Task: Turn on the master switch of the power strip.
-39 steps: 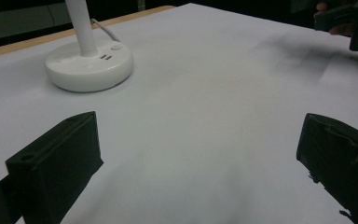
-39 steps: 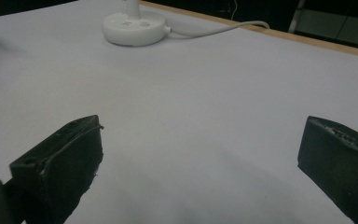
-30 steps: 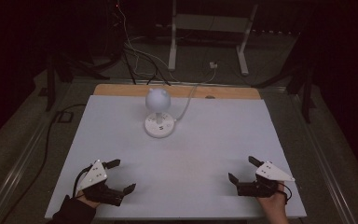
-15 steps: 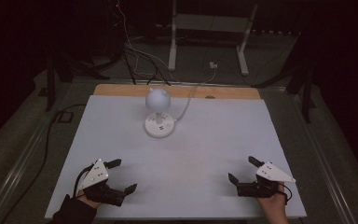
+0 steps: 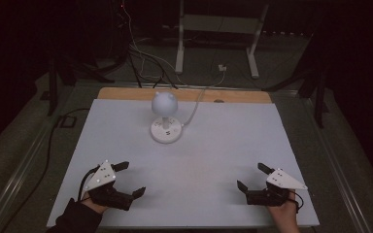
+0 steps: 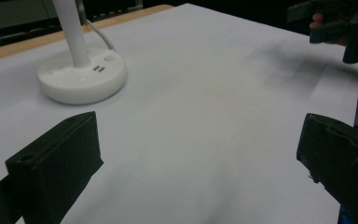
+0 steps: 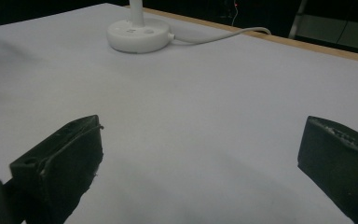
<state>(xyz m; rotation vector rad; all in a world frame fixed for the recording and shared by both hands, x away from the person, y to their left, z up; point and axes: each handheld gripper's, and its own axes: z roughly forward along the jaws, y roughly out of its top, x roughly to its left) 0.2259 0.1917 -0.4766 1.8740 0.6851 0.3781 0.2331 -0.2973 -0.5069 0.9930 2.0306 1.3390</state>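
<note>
A small white desk lamp point(image 5: 165, 115) with a round head and a round base stands at the back middle of the white table point(image 5: 223, 141); its base point(image 6: 81, 77) point(image 7: 137, 34) lies ahead of both gripper cameras. My left gripper point(image 5: 129, 178) rests open near the front left, nothing between its fingers point(image 6: 58, 163). My right gripper point(image 5: 254, 175) rests open near the front right, likewise empty, fingers point(image 7: 60, 161) wide apart. In the left gripper view the right gripper point(image 6: 340, 28) appears far off at top right.
The lamp's white cable point(image 5: 194, 109) runs off the table's back wooden edge point(image 5: 126, 93) to the floor. Dark cables point(image 5: 53, 131) and white stand legs point(image 5: 179, 43) lie beyond the table. Metal rails flank both sides.
</note>
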